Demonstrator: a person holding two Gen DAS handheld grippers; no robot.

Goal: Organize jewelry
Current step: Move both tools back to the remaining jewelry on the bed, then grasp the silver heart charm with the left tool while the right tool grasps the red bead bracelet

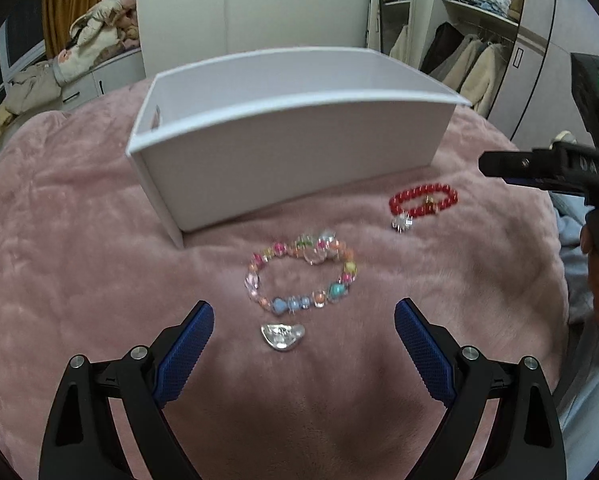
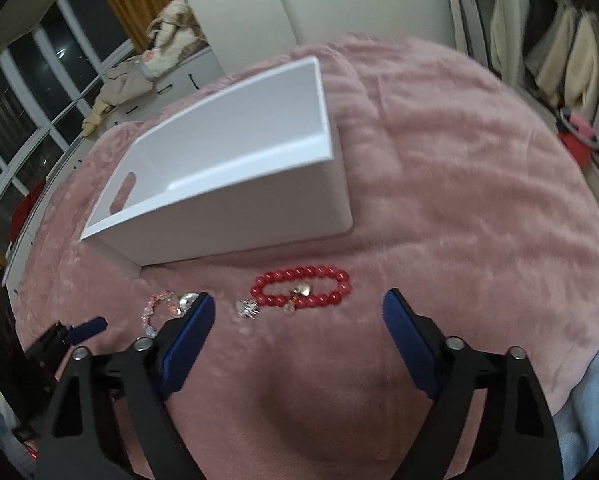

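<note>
A white open box [image 1: 291, 148] stands on a pink furry blanket [image 1: 79, 272]. In front of it lies a multicoloured bead bracelet [image 1: 301, 276] with a clear silver charm [image 1: 282, 336] just below it. A red bead bracelet [image 1: 423, 199] with a small sparkly charm [image 1: 402, 223] lies to the right. My left gripper [image 1: 303, 320] is open, just short of the multicoloured bracelet. My right gripper [image 2: 297, 312] is open above the blanket, just short of the red bracelet [image 2: 301, 287]. The box [image 2: 235, 168] looks empty in the right wrist view. The right gripper also shows in the left wrist view [image 1: 495, 166].
A wardrobe with hanging coats [image 1: 471, 68] stands behind the blanket on the right. Windows [image 2: 27, 92] and a ledge with piled clothes [image 2: 139, 68] lie to the left. A light blue fabric [image 1: 571, 232] borders the blanket's right edge.
</note>
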